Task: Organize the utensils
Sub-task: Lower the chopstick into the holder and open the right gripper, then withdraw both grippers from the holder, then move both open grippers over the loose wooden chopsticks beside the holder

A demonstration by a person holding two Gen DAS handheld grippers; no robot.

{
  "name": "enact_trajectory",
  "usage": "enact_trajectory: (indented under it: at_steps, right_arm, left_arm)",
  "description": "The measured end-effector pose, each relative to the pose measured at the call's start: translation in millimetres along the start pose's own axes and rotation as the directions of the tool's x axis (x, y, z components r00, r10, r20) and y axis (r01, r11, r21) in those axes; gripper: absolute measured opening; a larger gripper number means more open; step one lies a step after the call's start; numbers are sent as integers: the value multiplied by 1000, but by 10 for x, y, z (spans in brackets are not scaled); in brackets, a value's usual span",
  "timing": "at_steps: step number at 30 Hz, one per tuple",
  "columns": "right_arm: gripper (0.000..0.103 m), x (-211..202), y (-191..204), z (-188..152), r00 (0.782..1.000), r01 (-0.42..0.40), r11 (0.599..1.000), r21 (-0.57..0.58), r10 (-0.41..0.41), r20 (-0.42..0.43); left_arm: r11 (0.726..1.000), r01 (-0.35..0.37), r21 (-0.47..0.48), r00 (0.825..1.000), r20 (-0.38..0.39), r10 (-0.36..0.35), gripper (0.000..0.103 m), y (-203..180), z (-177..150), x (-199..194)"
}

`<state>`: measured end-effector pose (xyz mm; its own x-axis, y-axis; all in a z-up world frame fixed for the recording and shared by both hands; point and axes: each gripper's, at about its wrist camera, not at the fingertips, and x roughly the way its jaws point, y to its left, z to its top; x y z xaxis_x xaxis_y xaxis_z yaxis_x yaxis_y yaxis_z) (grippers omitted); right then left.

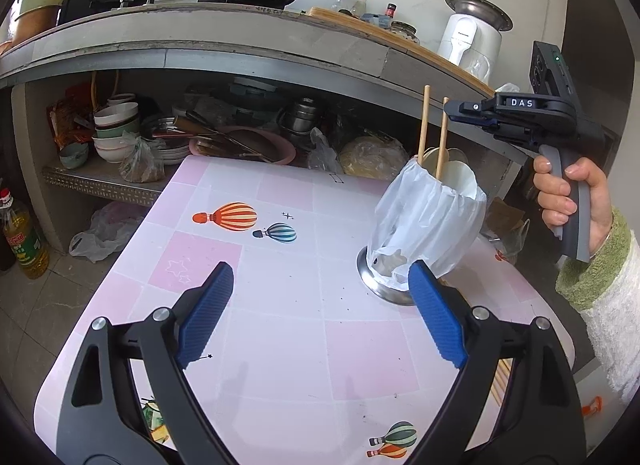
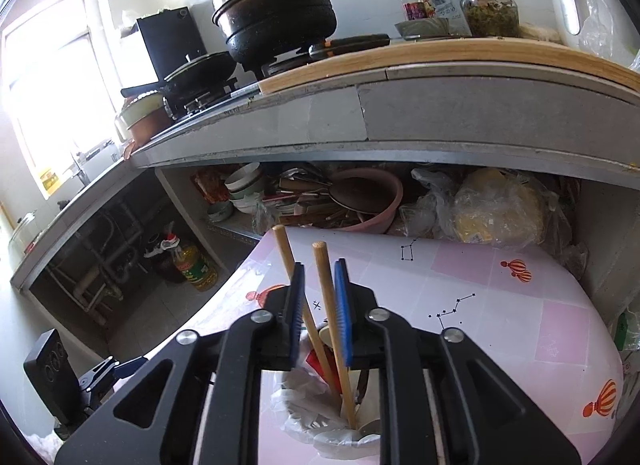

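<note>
A metal utensil holder lined with a white plastic bag (image 1: 428, 217) stands on the pink balloon-print table (image 1: 280, 265) at the right. Two wooden chopsticks (image 1: 424, 121) stand in it, splayed apart, beside a white spoon (image 1: 464, 181). My right gripper (image 2: 320, 265) hangs over the holder (image 2: 304, 417) with both chopsticks (image 2: 326, 285) between its blue pads; the jaws stand slightly apart and do not pinch them. My left gripper (image 1: 320, 269) is wide open and empty, low over the table, its right finger next to the holder's base. More chopsticks (image 1: 502, 381) lie on the table behind that finger.
A concrete counter (image 1: 240, 49) with black pots, bottles and a white appliance (image 1: 468, 45) rises behind the table. The shelf beneath holds stacked bowls (image 1: 116, 129), pans and bags. An oil bottle (image 1: 24, 241) stands on the floor at the left. A person's hand (image 1: 572, 193) holds the right gripper.
</note>
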<state>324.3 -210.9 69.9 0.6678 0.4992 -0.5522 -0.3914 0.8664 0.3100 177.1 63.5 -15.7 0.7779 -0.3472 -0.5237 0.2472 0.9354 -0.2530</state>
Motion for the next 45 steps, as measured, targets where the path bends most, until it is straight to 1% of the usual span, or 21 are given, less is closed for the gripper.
enact_trajectory:
  at_steps: [4, 6, 10, 13, 16, 20, 22, 26, 29, 32, 34, 36, 38, 41, 45]
  right_arm:
    - [21, -108, -4, 18, 1000, -10, 1000, 9, 10, 22]
    - [24, -223, -21, 20, 999, -13, 1000, 18, 13, 47]
    - [25, -499, -78, -16, 995, -25, 999, 39, 21, 97]
    - [25, -753, -155, -108, 991, -21, 998, 54, 14, 130]
    - [25, -972, -246, -268, 991, -2, 997, 71, -7, 135]
    - [25, -1171, -412, -614, 994, 55, 994, 93, -63, 89]
    - [25, -1202, -504, -845, 994, 93, 990, 111, -98, 48]
    - [25, -1121, -666, -1338, 990, 139, 978, 157, -131, -60]
    - [25, -943, -762, -1711, 973, 197, 964, 181, -169, -158]
    - [20, -724, -838, -2007, 952, 236, 953, 192, -187, -244]
    - [18, -601, -874, -2126, 941, 244, 950, 194, -185, -283]
    - [16, -518, -871, -2167, 932, 262, 949, 175, -201, -303]
    - [16, -457, -877, -2177, 929, 260, 950, 174, -196, -314]
    - [13, -373, -877, -2177, 925, 253, 952, 172, -186, -332]
    - [10, -310, -862, -2194, 918, 256, 955, 151, -191, -349]
  left_arm:
    - [1000, 2, 0, 1000, -2, -2, 86, -10, -6, 5]
    - [1000, 5, -4, 1000, -2, -5, 86, -11, -6, 5]
    - [1000, 12, 0, 1000, -5, -12, 86, -37, -12, 18]
    - [1000, 19, 9, 1000, -11, -19, 86, -72, -23, 34]
    - [999, 27, 18, 1000, -16, -27, 86, -115, -40, 49]
    - [998, 38, 42, 999, -32, -37, 86, -202, -70, 82]
    - [998, 42, 56, 998, -39, -40, 86, -248, -85, 100]
    - [996, 50, 80, 997, -61, -45, 86, -349, -136, 150]
    - [994, 60, 86, 995, -85, -53, 86, -420, -183, 202]
    - [992, 58, 108, 993, -111, -46, 86, -508, -252, 270]
    - [990, 46, 132, 991, -131, -28, 86, -572, -308, 327]
    - [987, 29, 157, 987, -163, -3, 86, -639, -365, 402]
    - [985, 17, 169, 981, -191, 16, 86, -692, -409, 472]
    - [985, 34, 170, 973, -229, 6, 86, -751, -482, 551]
    - [980, 48, 194, 968, -251, 2, 86, -846, -548, 604]
